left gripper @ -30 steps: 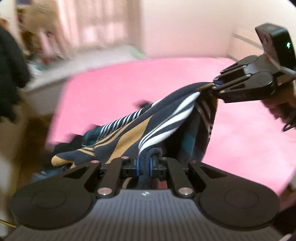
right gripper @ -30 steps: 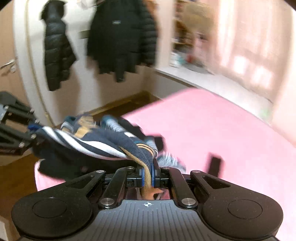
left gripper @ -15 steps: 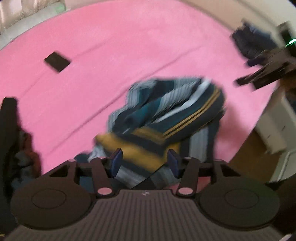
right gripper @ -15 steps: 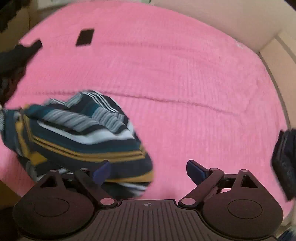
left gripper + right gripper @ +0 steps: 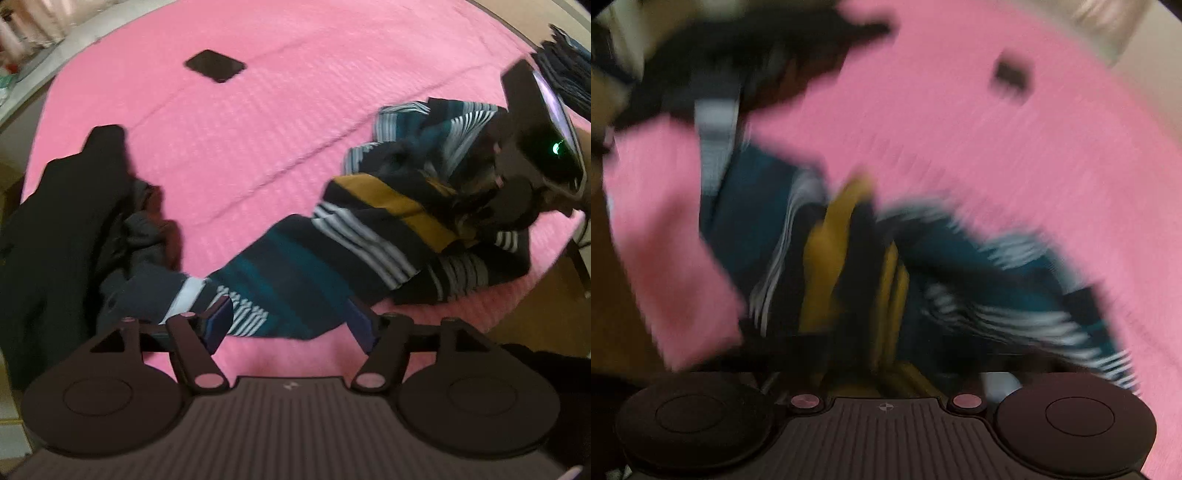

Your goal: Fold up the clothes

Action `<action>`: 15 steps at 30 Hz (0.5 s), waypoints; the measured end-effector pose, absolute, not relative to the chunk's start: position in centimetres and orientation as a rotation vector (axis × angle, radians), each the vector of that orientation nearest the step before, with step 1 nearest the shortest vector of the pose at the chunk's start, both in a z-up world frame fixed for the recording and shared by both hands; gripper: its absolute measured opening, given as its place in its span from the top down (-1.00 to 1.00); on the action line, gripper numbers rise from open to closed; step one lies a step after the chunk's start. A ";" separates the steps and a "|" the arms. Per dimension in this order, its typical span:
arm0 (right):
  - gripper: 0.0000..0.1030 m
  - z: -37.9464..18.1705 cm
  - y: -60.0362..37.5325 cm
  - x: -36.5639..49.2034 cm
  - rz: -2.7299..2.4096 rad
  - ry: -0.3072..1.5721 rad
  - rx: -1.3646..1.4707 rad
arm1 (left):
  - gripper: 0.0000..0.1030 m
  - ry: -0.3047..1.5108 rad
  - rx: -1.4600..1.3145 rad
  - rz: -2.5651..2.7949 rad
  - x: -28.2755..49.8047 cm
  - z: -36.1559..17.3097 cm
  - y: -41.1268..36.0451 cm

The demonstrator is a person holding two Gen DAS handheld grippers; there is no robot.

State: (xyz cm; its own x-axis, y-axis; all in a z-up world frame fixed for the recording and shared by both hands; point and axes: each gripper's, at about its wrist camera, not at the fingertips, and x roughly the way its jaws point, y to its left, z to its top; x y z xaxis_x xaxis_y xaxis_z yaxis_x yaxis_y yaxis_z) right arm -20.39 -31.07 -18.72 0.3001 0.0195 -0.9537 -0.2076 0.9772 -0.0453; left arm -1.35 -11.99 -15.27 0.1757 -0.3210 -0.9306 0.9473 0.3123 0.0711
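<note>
A striped sweater [image 5: 354,240] in navy, teal, mustard and white lies crumpled on the pink bed [image 5: 258,122]. My left gripper [image 5: 291,325] is open, its fingers on either side of the sweater's near end. My right gripper shows at the right of the left wrist view [image 5: 532,184], pressed into the sweater's far end. The right wrist view is heavily blurred; the sweater [image 5: 849,258] fills its middle and hides the fingers, so I cannot tell whether they hold it.
A pile of dark clothes [image 5: 74,229] lies on the bed's left side, touching the sweater's end. A black phone [image 5: 216,66] lies further back on the bed. The bed edge and brown floor [image 5: 539,306] are at the right.
Both grippers let go of the sweater, which dropped from the air onto the bed. The left gripper opened and now straddles its near end. The right gripper moved down onto the far end.
</note>
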 end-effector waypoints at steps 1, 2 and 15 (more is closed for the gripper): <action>0.92 -18.0 -31.5 -21.3 0.168 1.269 -0.150 | -0.23 0.986 0.786 -1.044 -1.1 -15.2 -11.9; 0.92 -16.4 -32.0 -22.6 0.167 1.270 -0.127 | -0.23 0.979 0.772 -1.044 -0.9 -15.0 -11.9; 0.92 2.2 -48.9 -46.4 -0.497 1.320 -0.244 | -0.26 0.801 0.702 -1.292 -1.4 -12.1 -23.4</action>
